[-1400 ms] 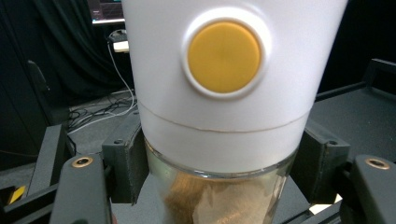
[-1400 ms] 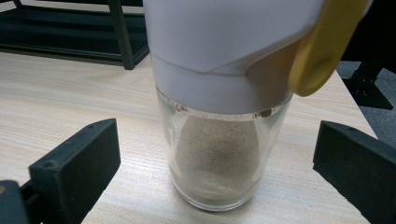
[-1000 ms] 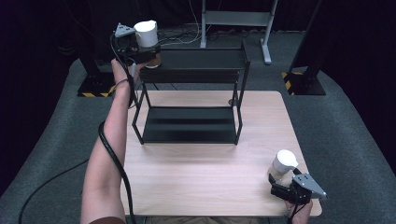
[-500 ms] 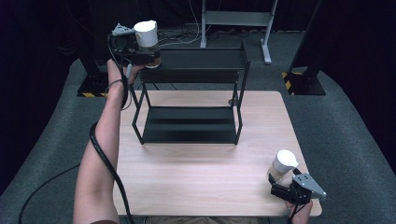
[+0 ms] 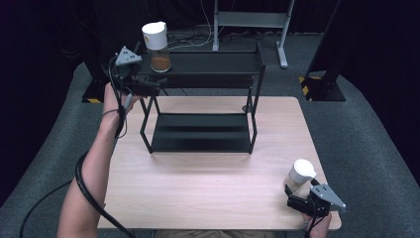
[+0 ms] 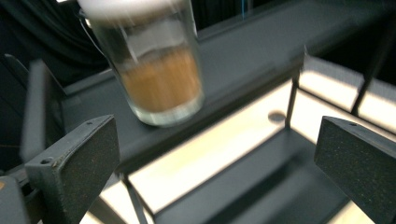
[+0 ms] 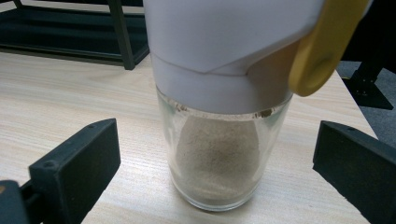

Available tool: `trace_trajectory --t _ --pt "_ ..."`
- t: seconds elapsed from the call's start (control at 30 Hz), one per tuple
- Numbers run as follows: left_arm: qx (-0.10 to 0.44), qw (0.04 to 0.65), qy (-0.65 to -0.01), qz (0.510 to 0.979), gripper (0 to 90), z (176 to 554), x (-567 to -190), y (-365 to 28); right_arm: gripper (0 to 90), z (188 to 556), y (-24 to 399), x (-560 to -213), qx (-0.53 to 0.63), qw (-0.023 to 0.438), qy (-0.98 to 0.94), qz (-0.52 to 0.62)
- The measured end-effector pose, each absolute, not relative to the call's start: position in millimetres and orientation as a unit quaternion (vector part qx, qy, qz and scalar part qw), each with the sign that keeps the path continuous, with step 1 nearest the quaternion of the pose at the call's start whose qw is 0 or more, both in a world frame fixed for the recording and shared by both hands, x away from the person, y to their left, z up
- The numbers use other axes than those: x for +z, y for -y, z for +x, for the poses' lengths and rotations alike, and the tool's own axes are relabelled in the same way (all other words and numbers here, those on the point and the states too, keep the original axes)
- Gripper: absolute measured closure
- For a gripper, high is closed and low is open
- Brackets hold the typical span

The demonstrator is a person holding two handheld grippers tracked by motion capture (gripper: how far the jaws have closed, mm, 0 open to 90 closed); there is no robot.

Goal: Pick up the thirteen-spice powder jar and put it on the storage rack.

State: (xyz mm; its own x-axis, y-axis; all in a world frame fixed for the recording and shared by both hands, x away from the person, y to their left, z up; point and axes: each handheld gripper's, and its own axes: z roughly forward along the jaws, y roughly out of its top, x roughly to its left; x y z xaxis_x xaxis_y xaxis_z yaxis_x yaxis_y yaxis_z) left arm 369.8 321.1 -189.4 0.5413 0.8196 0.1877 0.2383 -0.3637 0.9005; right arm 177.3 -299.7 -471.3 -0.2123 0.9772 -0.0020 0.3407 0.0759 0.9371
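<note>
Left arm stretched far forward and up along the table's left edge, wrist raised to top-shelf height of the black rack (image 5: 208,69). Left gripper (image 5: 148,88) sits at the rack's front-left corner, jaws spread wide, nothing between them. Jar with orange-brown powder (image 5: 157,47) and a white lid stands on the top shelf, just beyond and above the open jaws, clear of both. Left gripper view: jar (image 6: 154,70) up-left of centre, blurred; lower shelf and the table (image 6: 224,144) visible under it between the jaws.

Right hand low at the table's near right corner, forearm barely in frame. Right gripper (image 5: 299,201) rests near the tabletop, jaws wide open, gripping nothing. Jar of pale powder (image 5: 298,176) stands upright on the table right ahead of it. Right gripper view: this jar (image 7: 219,140) sits centred between the jaws, gap on each side, white cap with a yellow tab (image 7: 322,46).
</note>
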Motion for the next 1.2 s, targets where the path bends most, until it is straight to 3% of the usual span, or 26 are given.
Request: trace_trajectory --t 0.3,0.7,0.93,1.2 --pt "0.302 0.4 -0.344 0.794 0.0 326 -275 -320 0.0 177 300 -472 0.445 0.36 -0.638 0.515" --pt "0.182 0.382 -0.417 0.804 0.0 300 -405 -336 0.0 177 300 -472 0.444 0.359 -0.64 0.514" --pt "0.157 0.373 -0.452 0.795 0.4 294 -430 -335 0.0 177 299 -471 0.443 0.359 -0.64 0.515" --pt "0.169 0.365 -0.452 0.796 1.0 285 -437 -324 0.0 177 300 -471 0.443 0.359 -0.64 0.515"
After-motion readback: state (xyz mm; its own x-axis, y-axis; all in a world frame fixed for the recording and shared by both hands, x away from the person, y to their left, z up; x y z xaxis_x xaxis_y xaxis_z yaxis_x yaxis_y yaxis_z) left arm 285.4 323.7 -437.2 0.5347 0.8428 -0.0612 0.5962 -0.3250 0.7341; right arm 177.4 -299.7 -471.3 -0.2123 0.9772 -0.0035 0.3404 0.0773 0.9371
